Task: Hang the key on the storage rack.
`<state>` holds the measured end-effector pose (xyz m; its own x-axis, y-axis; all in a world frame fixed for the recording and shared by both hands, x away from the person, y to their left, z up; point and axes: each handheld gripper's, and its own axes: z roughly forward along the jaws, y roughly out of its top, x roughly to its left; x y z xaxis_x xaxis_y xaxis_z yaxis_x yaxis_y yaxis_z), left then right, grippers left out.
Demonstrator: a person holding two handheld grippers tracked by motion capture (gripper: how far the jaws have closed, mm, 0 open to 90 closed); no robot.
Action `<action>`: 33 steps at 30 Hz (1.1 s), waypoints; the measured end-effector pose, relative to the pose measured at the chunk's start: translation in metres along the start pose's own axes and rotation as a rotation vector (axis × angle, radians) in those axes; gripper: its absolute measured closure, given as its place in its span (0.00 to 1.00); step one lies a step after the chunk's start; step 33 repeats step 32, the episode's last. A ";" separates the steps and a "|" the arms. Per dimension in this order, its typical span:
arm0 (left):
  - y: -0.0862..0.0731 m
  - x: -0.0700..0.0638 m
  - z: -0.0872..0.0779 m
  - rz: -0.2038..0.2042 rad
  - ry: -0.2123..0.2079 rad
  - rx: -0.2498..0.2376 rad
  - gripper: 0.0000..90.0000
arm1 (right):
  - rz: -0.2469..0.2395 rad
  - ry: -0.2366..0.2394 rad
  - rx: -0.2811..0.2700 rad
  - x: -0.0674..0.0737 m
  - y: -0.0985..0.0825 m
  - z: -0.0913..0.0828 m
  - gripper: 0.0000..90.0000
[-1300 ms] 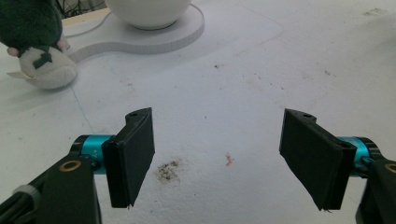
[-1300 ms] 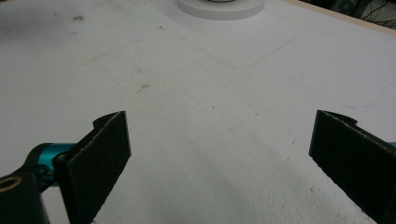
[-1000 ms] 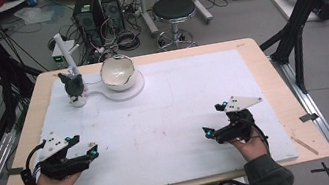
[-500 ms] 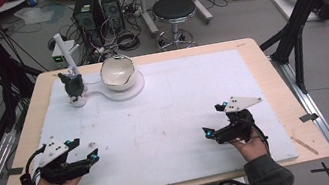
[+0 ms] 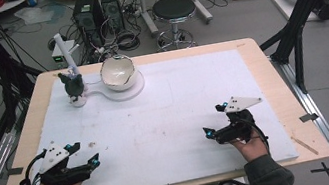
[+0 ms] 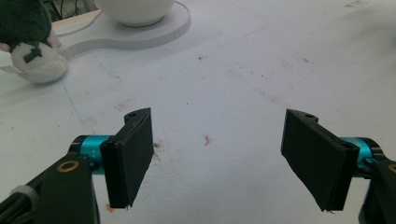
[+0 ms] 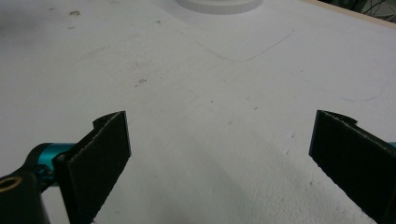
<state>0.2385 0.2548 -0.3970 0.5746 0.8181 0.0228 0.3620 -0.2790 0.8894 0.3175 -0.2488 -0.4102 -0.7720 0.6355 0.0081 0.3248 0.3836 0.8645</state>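
White foam board (image 5: 166, 117) over a wooden table, cluttered workshop floor beyond. Left gripper (image 5: 84, 155) low at the near left edge, jaws spread wide with nothing between them, pads bare in the left gripper view. Right gripper (image 5: 214, 120) at the near right, likewise released and empty. Farther out, well apart from both: small dark plush toy (image 5: 73, 86) standing at the far left, just beside a white bowl (image 5: 118, 73) seated on a flat white base (image 5: 127, 89). Nothing grasped yet, nothing visibly placed; reach, pickup and placement all apparently left to do.
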 end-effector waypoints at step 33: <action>-0.004 -0.006 -0.012 0.018 0.001 -0.021 0.27 | 0.005 -0.003 0.024 -0.001 -0.007 -0.001 0.05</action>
